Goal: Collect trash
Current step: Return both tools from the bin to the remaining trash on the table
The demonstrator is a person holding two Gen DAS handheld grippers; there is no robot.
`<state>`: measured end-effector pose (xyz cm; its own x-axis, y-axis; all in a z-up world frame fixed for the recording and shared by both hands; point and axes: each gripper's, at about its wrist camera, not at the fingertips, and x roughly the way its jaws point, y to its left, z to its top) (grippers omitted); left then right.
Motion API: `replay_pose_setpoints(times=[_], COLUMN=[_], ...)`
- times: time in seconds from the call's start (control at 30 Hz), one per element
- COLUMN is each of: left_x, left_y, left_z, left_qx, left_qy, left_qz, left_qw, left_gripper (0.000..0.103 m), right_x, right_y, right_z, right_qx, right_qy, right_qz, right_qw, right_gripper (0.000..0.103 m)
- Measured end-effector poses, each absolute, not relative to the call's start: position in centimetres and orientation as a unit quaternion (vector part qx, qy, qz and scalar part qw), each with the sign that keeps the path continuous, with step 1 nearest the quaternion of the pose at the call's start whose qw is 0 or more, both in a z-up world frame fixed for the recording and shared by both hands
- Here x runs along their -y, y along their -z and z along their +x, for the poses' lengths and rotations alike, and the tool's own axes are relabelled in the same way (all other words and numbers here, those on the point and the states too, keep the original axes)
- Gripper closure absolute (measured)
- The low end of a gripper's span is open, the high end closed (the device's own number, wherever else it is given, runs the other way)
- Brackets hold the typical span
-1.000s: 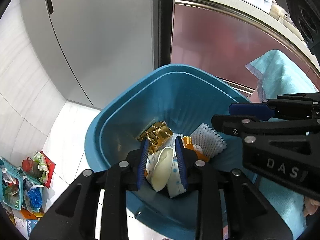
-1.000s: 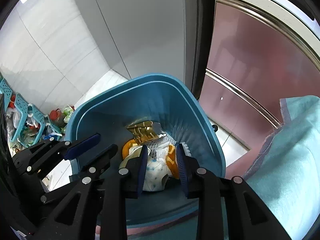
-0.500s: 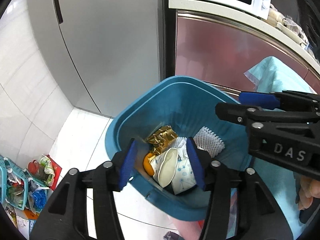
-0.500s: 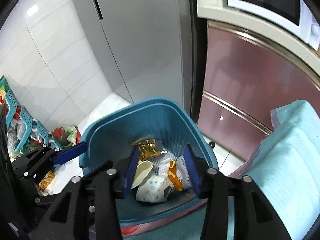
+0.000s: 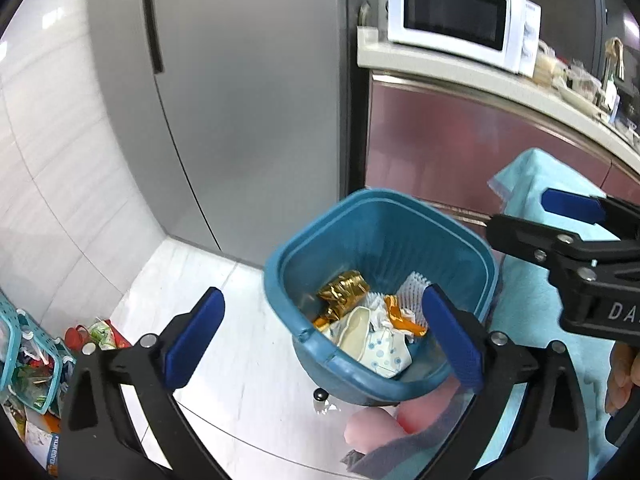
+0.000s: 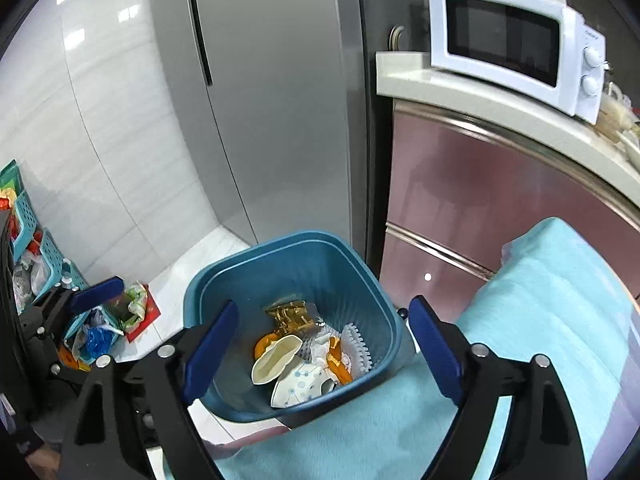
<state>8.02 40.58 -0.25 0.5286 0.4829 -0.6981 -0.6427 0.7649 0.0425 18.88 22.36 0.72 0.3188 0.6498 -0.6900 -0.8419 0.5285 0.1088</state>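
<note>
A blue trash bin [image 5: 400, 216] stands on the white floor beside a table with a teal cloth [image 6: 552, 320]. It holds a crushed paper cup [image 5: 374, 340], a gold wrapper [image 5: 344, 288], orange wrappers and white paper. The bin [image 6: 256, 276] and the cup [image 6: 280, 360] also show in the right wrist view. My left gripper [image 5: 320, 336] is open and empty, well above the bin. My right gripper [image 6: 320, 352] is open and empty, above the bin too. In the left wrist view the right gripper [image 5: 560, 224] shows at the right edge.
A grey fridge [image 5: 248, 80] stands behind the bin. A counter with a white microwave [image 6: 516, 40] is at the right over reddish cabinet doors [image 6: 480, 208]. Teal baskets with packets [image 6: 32, 252] stand on the floor at the left.
Both grippers have opened wide and risen up and back from the bin. The paper cup and wrappers that sat between the jaws now lie in the bin.
</note>
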Motion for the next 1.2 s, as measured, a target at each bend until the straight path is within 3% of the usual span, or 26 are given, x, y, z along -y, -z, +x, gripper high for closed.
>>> replay_pose_setpoints(times=[0.23,0.93,1.2], left_x=[-39.0,-26.4,-20.6], left_y=[-1.9,-7.5,-7.9], left_z=[4.3,-6.0,-5.9], left_qx=[-0.331,-0.205,-0.175], left_qy=[-0.343,-0.318,-0.270], left_qz=[-0.110,-0.082,-0.078], left_qw=[0.872,0.922,0.944], left_gripper=[0.006,0.006,0.006], right_x=[-18.7,-2.9,3.7], right_y=[-2.7,-6.7,-6.3], right_z=[16.9,8.8,6.2], right_qx=[-0.317,-0.219,-0.188], right_qy=[-0.460,-0.426,-0.355], right_qz=[-0.107,-0.033,-0.021], right_qw=[0.822,0.877,0.916], right_gripper=[0.007,0.007,0.007])
